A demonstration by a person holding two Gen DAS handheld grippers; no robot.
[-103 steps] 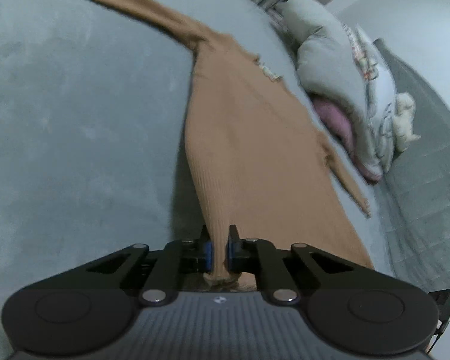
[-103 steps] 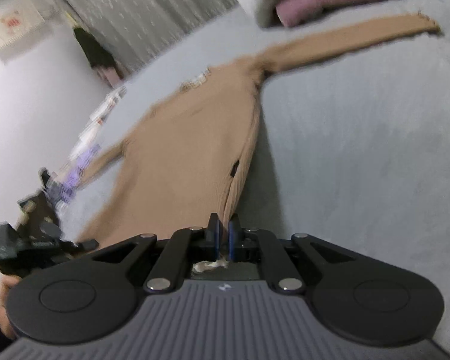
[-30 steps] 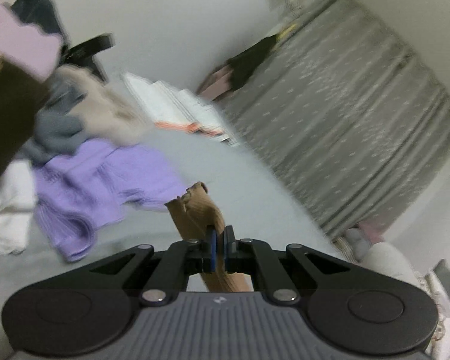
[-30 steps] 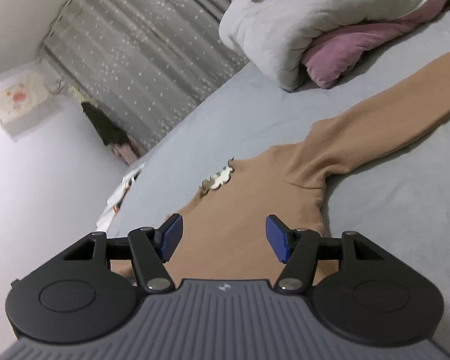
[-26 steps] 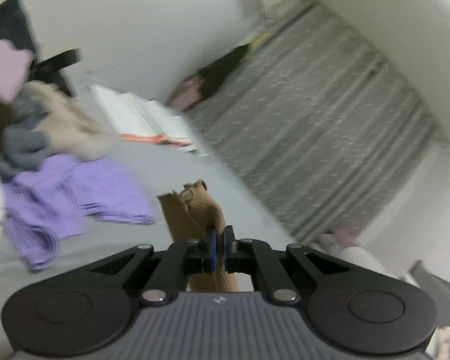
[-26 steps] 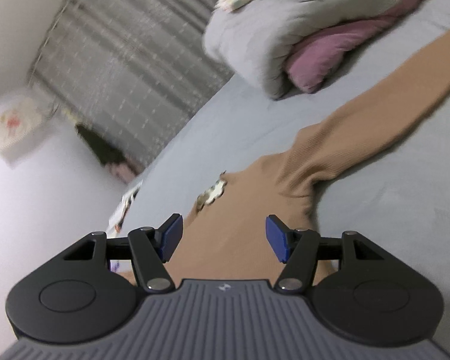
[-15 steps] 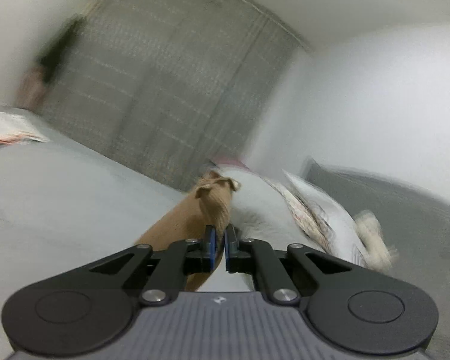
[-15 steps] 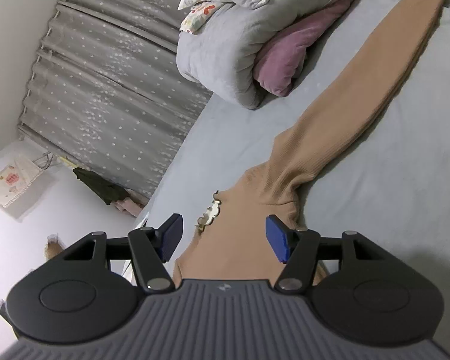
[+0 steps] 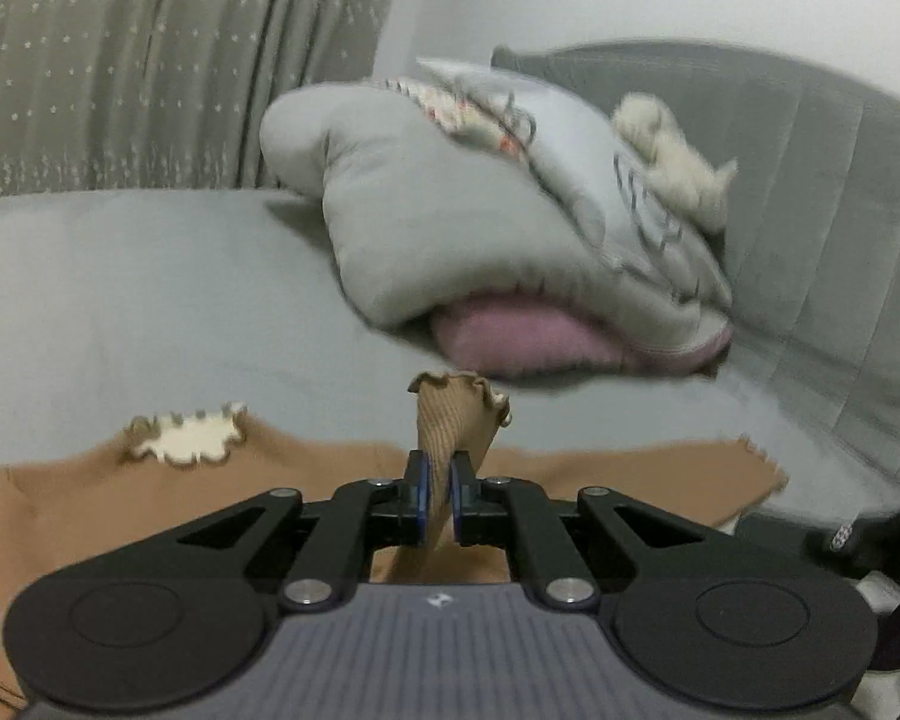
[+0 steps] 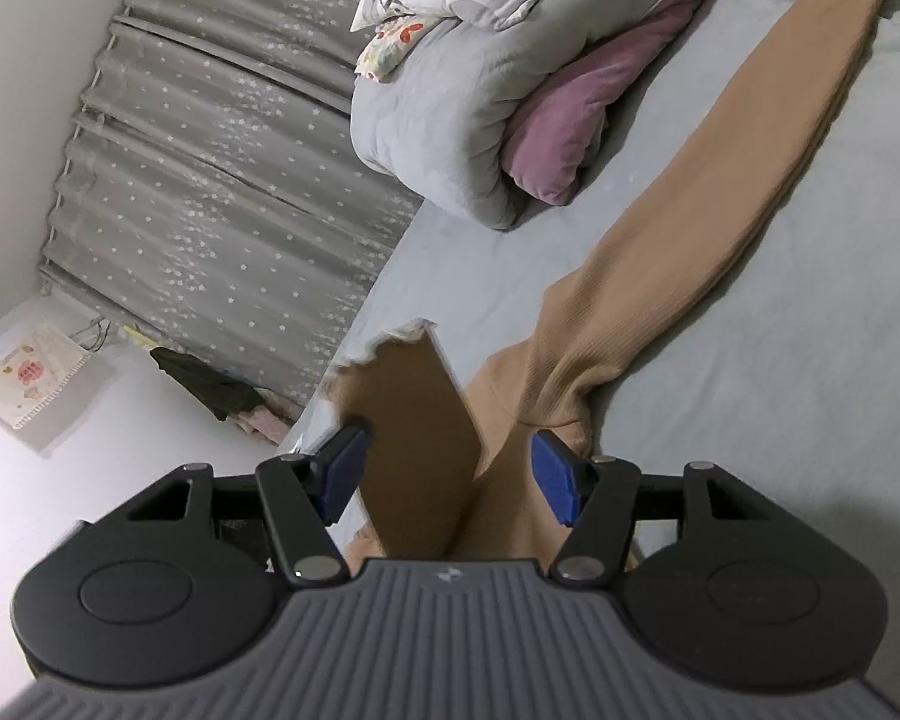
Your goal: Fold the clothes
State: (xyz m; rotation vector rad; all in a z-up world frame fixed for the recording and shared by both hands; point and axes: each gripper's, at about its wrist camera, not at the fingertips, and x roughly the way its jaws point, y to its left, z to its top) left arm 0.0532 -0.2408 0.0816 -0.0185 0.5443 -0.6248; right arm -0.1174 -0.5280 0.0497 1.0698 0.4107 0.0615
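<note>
A tan ribbed sweater (image 9: 90,498) lies on the grey bed, its cream neck label (image 9: 189,438) showing. My left gripper (image 9: 437,495) is shut on one sleeve's frilled cuff (image 9: 459,405), held up above the sweater body. In the right wrist view my right gripper (image 10: 447,471) is open and empty, just above the sweater. The lifted sleeve (image 10: 414,426) crosses between its fingers, apart from them. The other sleeve (image 10: 720,204) lies stretched out flat to the far right.
A rolled grey duvet (image 9: 480,228) over a pink blanket (image 9: 522,342) sits at the head of the bed, also in the right wrist view (image 10: 450,108). Grey star curtains (image 10: 210,180) hang behind. Dark clothes (image 10: 204,384) lie on the floor.
My left gripper has swung the held cuff across from the far side towards the pillows and over the sweater body. My right gripper has stayed open and tilted; the lifted sleeve has come into its view.
</note>
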